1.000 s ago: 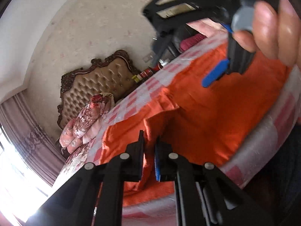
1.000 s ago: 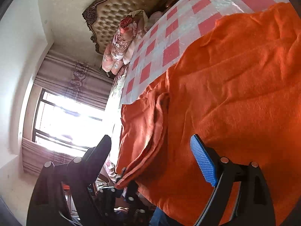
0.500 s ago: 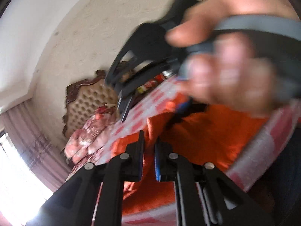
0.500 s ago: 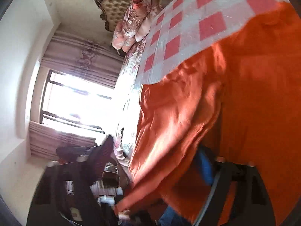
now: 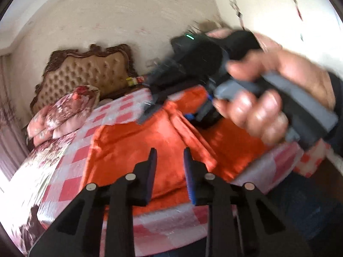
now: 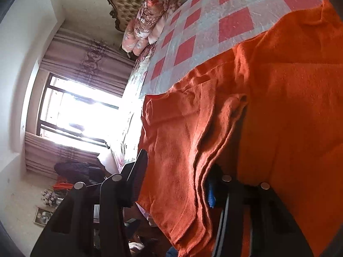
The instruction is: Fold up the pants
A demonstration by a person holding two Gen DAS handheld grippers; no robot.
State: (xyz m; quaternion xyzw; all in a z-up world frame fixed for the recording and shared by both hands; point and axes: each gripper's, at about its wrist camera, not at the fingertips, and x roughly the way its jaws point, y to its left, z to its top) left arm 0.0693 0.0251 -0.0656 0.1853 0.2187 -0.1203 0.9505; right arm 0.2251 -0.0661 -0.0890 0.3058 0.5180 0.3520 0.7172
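Orange pants (image 5: 137,141) lie on a bed with a red and white checked cover (image 5: 70,171). My left gripper (image 5: 169,160) hovers over their near edge, jaws a little apart with nothing between them. My right gripper (image 5: 171,111) is blurred, held in a hand above the far side of the pants. In the right wrist view the orange pants (image 6: 278,98) fill the frame; my right gripper (image 6: 178,175) is open, with a folded layer of cloth hanging between its fingers. Its blue pad (image 6: 211,192) is partly hidden under the fold.
A tufted brown headboard (image 5: 85,70) and a floral pillow (image 5: 64,111) stand at the bed's far end. A bright window with curtains (image 6: 70,115) is at the side. The bed's front edge (image 5: 171,224) is close below my left gripper.
My left gripper has opened from nearly shut and let the cloth go. My right gripper has swung across and pushed under a folded layer of the pants.
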